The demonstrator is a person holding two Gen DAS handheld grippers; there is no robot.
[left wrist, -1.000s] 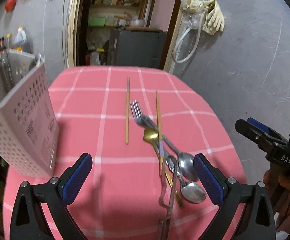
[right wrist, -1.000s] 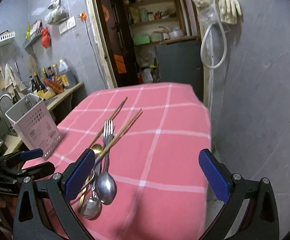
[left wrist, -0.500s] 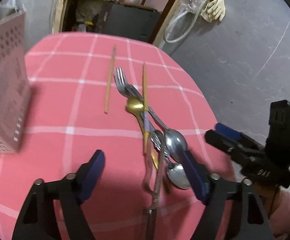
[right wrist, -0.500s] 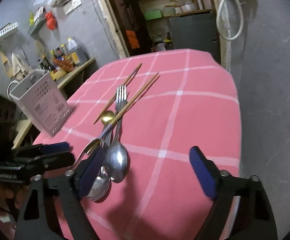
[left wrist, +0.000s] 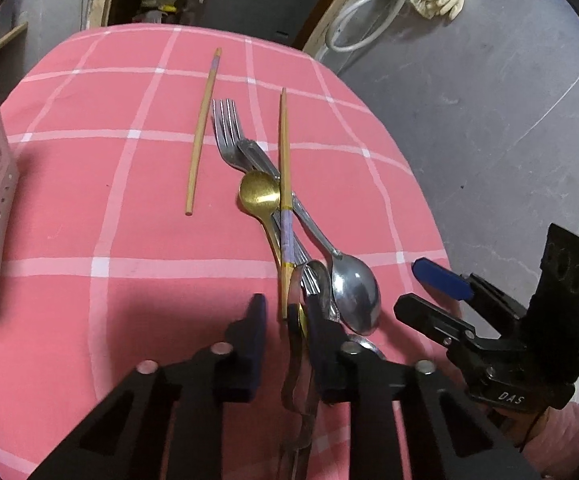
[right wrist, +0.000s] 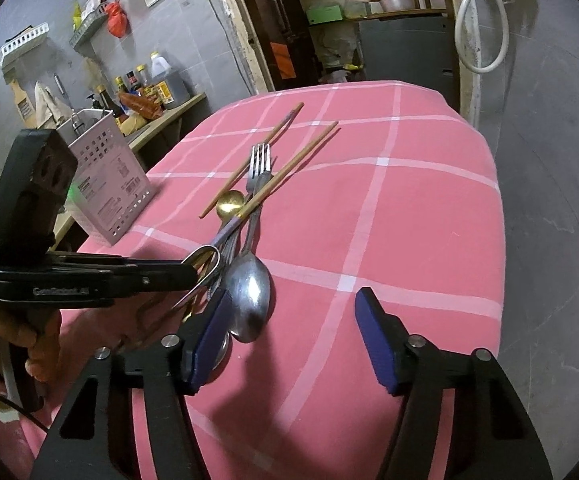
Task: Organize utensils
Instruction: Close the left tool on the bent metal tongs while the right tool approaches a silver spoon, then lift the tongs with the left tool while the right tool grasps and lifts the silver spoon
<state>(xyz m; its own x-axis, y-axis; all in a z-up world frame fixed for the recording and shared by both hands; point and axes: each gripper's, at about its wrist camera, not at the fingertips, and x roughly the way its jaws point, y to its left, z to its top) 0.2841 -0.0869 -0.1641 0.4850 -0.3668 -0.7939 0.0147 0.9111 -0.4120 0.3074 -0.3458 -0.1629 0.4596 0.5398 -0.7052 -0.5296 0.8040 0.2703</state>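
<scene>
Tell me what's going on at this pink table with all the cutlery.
A person holds tongs in each hand over a heap of utensils on the pink checked tablecloth. The left tongs are closing around the looped metal handle at the near end of the heap. The right tongs are also closing, with nothing between them, beside the big silver spoon. A fork, gold spoon and two chopsticks lie untouched. The white perforated holder stands at the table's left.
</scene>
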